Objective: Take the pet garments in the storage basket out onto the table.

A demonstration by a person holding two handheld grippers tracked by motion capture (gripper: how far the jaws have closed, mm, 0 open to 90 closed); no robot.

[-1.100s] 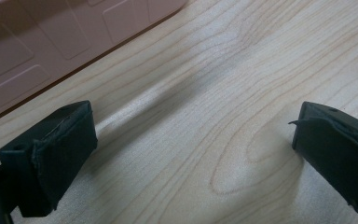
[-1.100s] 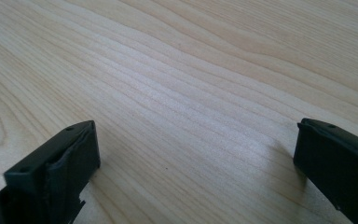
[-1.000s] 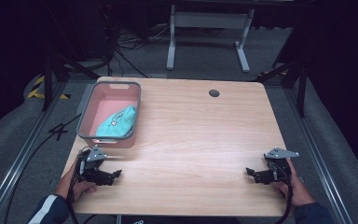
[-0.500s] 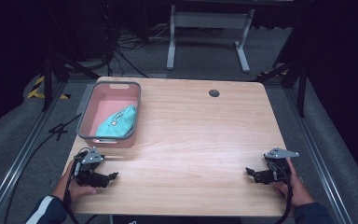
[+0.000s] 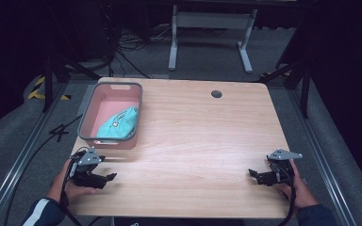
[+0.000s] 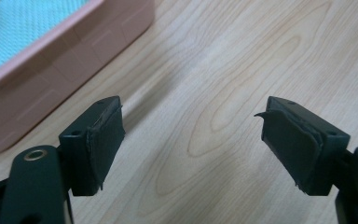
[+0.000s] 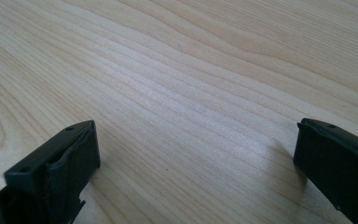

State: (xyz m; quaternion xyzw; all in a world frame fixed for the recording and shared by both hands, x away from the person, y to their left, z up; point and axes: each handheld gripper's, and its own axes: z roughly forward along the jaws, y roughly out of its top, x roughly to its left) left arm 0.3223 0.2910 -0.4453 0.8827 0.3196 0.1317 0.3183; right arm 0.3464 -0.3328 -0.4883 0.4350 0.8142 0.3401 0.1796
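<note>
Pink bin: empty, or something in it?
Not empty. The pink bin holds a crumpled teal cloth; both grippers sit apart from it, open.

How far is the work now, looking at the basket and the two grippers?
Done, it seems: the teal cloth lies inside the pink basket. In hand: nothing; the left gripper and right gripper are open, low over the table. Left: nothing that I can see.
</note>
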